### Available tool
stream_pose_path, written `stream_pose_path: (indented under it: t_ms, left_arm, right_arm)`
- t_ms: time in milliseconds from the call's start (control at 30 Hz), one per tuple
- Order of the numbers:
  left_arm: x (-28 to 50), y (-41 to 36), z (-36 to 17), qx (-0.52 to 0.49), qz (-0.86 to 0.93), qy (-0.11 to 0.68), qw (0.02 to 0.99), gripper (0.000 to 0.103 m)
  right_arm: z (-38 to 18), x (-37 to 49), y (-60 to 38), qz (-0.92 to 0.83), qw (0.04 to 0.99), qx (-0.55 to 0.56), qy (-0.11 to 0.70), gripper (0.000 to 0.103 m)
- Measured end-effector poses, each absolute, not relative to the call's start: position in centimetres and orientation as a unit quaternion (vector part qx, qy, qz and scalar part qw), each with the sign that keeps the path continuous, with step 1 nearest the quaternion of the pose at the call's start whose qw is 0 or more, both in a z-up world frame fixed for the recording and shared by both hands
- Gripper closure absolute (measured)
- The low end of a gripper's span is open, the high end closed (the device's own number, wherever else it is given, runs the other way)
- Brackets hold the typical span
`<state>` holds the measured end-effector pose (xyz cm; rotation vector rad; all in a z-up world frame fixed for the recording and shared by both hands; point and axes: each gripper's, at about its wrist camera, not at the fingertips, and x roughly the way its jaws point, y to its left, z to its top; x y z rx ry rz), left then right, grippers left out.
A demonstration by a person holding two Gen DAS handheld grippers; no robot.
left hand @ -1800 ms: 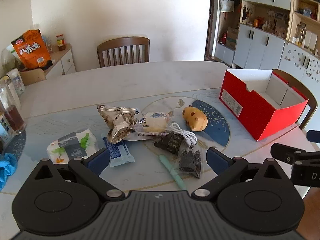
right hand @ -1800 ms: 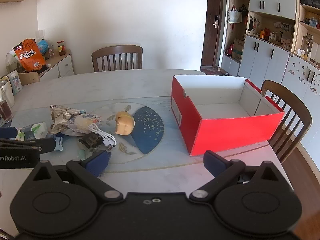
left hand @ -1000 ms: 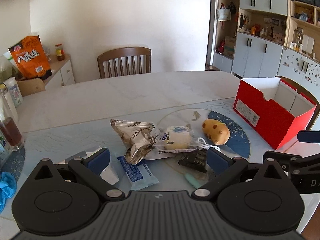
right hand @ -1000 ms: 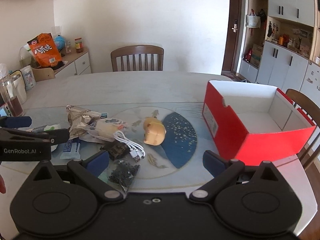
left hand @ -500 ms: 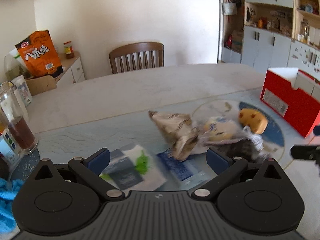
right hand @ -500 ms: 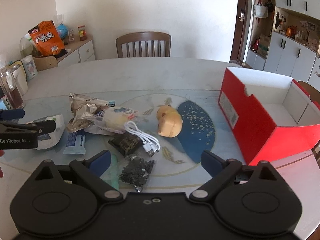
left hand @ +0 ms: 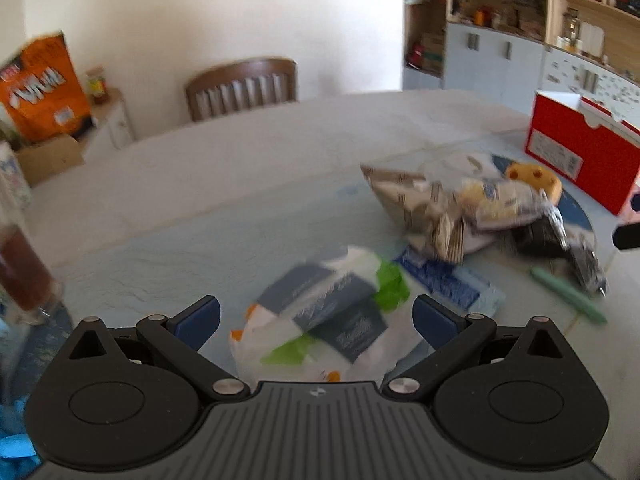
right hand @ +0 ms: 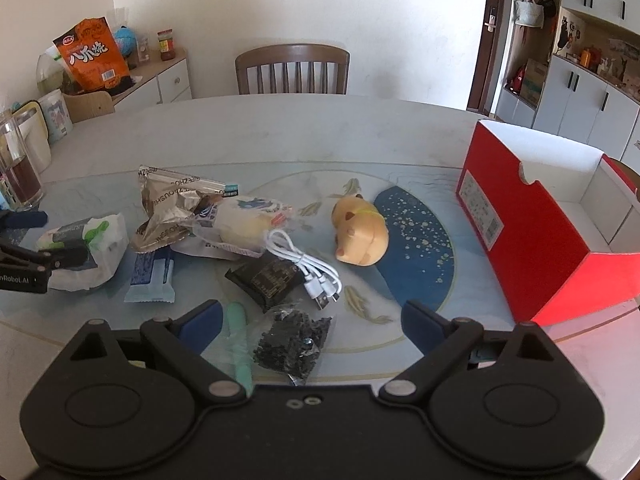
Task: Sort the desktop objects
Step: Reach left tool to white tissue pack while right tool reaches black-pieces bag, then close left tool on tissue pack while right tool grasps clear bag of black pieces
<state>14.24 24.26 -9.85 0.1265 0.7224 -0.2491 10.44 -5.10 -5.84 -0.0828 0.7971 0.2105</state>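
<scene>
A pile of small things lies on the table. My left gripper point(left hand: 316, 316) is open, just over a white tissue pack with grey and green print point(left hand: 332, 316), which also shows in the right wrist view point(right hand: 88, 248). My right gripper point(right hand: 312, 320) is open above a clear bag of black bits point(right hand: 294, 340) and a green stick point(right hand: 240, 340). Beyond lie a silver snack bag point(right hand: 172, 208), a wrapped bun point(right hand: 244, 224), a white cable point(right hand: 308, 268), a black packet point(right hand: 268, 280), a blue sachet point(right hand: 154, 276) and a yellow toy point(right hand: 360, 232). An open red box point(right hand: 532, 228) stands at the right.
A glass jar of dark liquid point(right hand: 18, 168) and containers stand at the table's left edge. A wooden chair point(right hand: 292, 68) is behind the table. A sideboard with an orange snack bag point(right hand: 94, 54) is at the back left. Cupboards line the right wall.
My left gripper has swung left and come down over the tissue pack; its view is blurred. My right gripper has moved closer to the pile, with the bag of black bits between its fingers.
</scene>
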Motion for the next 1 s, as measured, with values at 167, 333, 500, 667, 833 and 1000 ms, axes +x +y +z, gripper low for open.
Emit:
stream_pose_path:
  t_ms: [167,333,500,667,833,1000]
  left_arm:
    - [14.4,24.2,-11.0,0.046,-0.140,0.375,0.915,0.000]
    - [12.8,22.4,-10.9,0.033,-0.151,0.382,0.911,0.000]
    - [11.2,20.3,-10.6,0.061,-0.167,0.370,0.912,0.000]
    - [11.8,19.6,-11.0,0.112,-0.148,0.360,0.914,0.000]
    - [12.1,19.3,-12.1,0.125,-0.158,0.363,0.910,0.001]
    - [11.7,18.9,-12.0,0.123,-0.157,0.358,0.912,0.001]
  right_arm:
    - [-6.6,11.1,-4.4,0.103,0.911,-0.049,0.397,0.009]
    - [-7.4,11.6,-3.8,0.101,0.906,-0.053,0.408,0.010]
    - [-8.2,12.1,-3.6,0.098,0.901,-0.053,0.420,0.012]
    - [-9.3,12.4,-3.5,0.094,0.894,-0.061,0.434,0.019]
    - [-9.9,12.6,-3.6,0.091,0.888,-0.058,0.447,0.025]
    - [-10.2,12.8,-4.0,0.087,0.885,-0.044,0.455,0.036]
